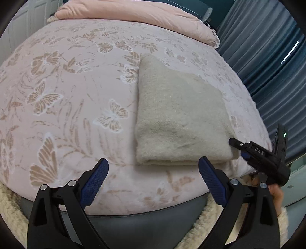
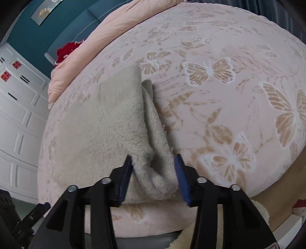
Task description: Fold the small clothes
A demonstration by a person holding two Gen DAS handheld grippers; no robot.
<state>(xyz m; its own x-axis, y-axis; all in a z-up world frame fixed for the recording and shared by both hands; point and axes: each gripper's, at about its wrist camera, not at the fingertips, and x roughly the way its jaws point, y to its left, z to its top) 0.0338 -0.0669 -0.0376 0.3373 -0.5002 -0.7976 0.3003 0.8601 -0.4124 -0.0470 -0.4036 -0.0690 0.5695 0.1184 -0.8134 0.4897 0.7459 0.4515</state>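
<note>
A folded beige knit garment [image 1: 177,122] lies on the pink butterfly bedspread [image 1: 76,95] near the bed's front edge. My left gripper [image 1: 153,183] hovers wide open just in front of the garment's near left corner, with only bedspread between its fingers. My right gripper [image 2: 154,168] is at the garment's near right corner. A loose fold of the garment [image 2: 122,122] sits between its blue pads [image 2: 180,172], which stand apart and do not squeeze it. The right gripper [image 1: 238,148] also shows in the left wrist view, with a hand behind it.
A pink duvet [image 1: 133,13] is bunched at the head of the bed, with a red item [image 2: 66,51] beside it. Blue curtains [image 1: 267,67] hang on one side and white cabinet doors [image 2: 17,115] stand on the other. A cream fleece sleeve [image 1: 210,220] lies below the bed's edge.
</note>
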